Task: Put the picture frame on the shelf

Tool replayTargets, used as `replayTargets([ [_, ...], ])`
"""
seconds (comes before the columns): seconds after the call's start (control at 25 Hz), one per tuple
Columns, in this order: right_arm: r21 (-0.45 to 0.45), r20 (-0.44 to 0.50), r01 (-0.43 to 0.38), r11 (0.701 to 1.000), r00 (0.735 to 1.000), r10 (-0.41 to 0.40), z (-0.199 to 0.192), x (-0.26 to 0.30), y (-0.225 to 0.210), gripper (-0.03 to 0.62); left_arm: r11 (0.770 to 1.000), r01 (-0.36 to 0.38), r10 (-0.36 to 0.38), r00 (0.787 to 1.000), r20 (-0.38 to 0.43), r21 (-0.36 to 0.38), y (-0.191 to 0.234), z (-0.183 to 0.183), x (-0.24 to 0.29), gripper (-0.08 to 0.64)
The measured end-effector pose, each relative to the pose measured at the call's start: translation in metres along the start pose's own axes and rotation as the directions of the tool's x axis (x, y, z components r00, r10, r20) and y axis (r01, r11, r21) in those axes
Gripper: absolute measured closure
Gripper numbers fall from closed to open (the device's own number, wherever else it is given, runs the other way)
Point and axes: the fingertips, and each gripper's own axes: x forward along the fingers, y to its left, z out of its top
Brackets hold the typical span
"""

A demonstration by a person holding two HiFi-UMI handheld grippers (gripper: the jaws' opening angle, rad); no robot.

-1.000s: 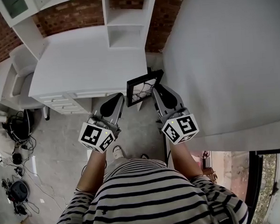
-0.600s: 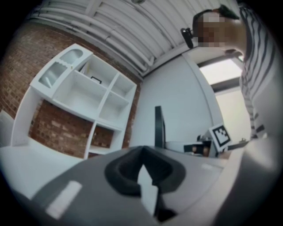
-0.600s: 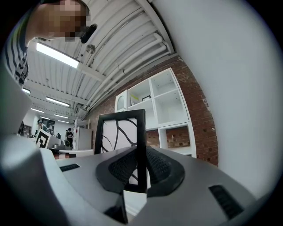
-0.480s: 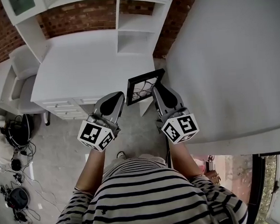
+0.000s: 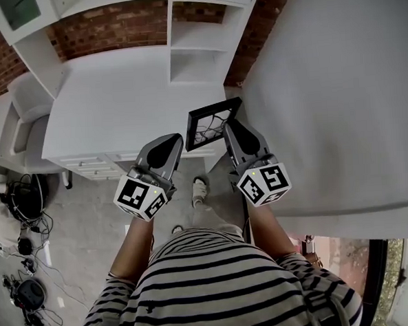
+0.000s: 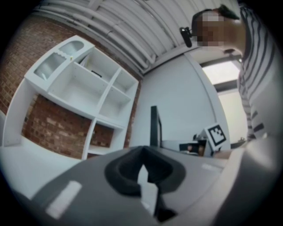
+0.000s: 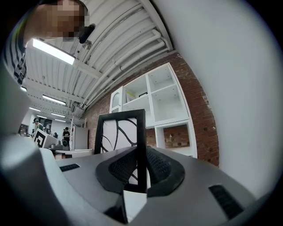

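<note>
Picture frame [image 5: 212, 124] pinched by right hand-held gripper [image 5: 230, 126]; left hand-held gripper [image 5: 168, 143] pressed together, empty.

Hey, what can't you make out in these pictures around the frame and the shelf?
1. Picture frame bottom edge: right gripper view, buried between the right gripper pads.
2. Frame's picture: left gripper view, seen edge-on only.
3. Shelf top compartments: head view, cut off by the top edge.
4. Distant person: right gripper view, too small.
</note>
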Motion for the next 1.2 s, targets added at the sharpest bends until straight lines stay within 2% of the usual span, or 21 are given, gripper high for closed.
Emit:
replayTargets([
  [0.32, 0.042, -0.001, -0.042, 0.998, 0.999, 0.042, -0.005, 0.106, -0.081, 0.532, 0.999, -0.036, 0.036, 0.999, -0.025, 0.023, 0.083, -0.006, 0.098, 0.552],
  [0.6, 0.073, -0.016, -0.067, 0.995, 0.998, 0.068, -0.007, 0.182, -0.146, 0.532, 0.998, -0.055, 0.056, 0.998, -0.027, 0.031, 0.134, -0.004, 0.184, 0.552],
  [0.92, 0.081, -0.007, -0.084, 0.993, 0.996, 0.085, -0.003, 0.235, -0.204, 0.532, 0.994, -0.090, 0.093, 0.995, -0.046, 0.054, 0.168, -0.007, 0.248, 0.552],
  [1.2, 0.090, -0.004, -0.089, 0.992, 0.996, 0.090, -0.008, 0.270, -0.237, 0.532, 0.992, -0.108, 0.112, 0.992, -0.058, 0.058, 0.194, -0.014, 0.284, 0.552],
])
